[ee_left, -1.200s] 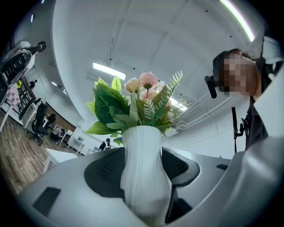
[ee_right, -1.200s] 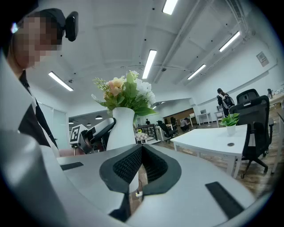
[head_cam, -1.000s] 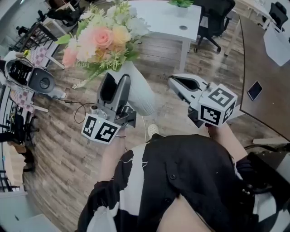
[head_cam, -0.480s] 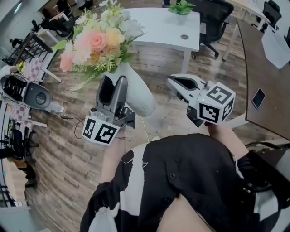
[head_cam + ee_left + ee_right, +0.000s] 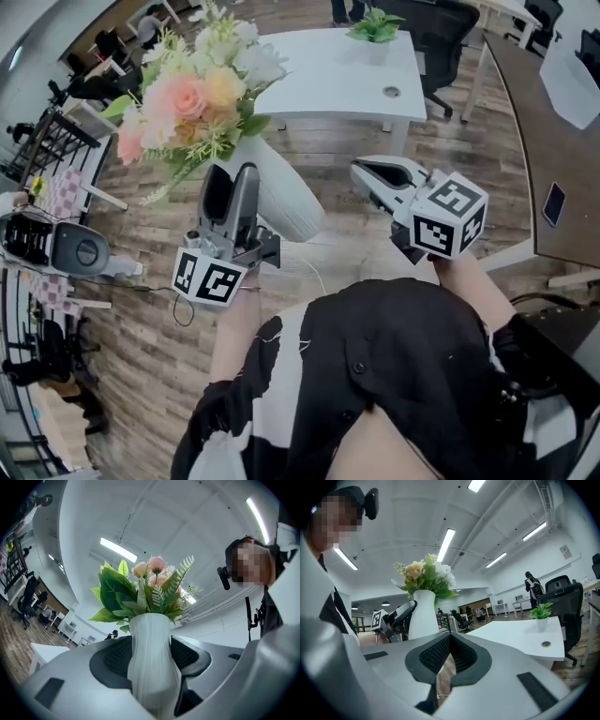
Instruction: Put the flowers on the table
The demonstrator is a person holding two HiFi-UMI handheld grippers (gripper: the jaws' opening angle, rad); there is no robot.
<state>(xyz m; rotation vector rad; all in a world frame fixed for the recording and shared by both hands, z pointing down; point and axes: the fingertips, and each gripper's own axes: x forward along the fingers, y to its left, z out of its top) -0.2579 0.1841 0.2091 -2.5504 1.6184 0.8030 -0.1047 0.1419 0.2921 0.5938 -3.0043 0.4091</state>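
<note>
The flowers [image 5: 202,89] stand in a white vase [image 5: 286,197], up in the air over the wood floor [image 5: 141,375] and short of the white table [image 5: 328,66] — my left tongs [image 5: 234,183] are clamped on the vase's body. My right tongs [image 5: 380,173] are closed on nothing, near the vase.

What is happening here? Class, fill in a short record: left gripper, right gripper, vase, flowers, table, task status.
left gripper: shut on the vase
right gripper: shut, holding nothing
vase: white, ribbed, tilted, carried above the wooden floor
flowers: pink, peach and white blooms with green leaves, standing in the vase
table: white, ahead of both grippers, with a small potted plant on it
task status: vase not yet on the table
</note>
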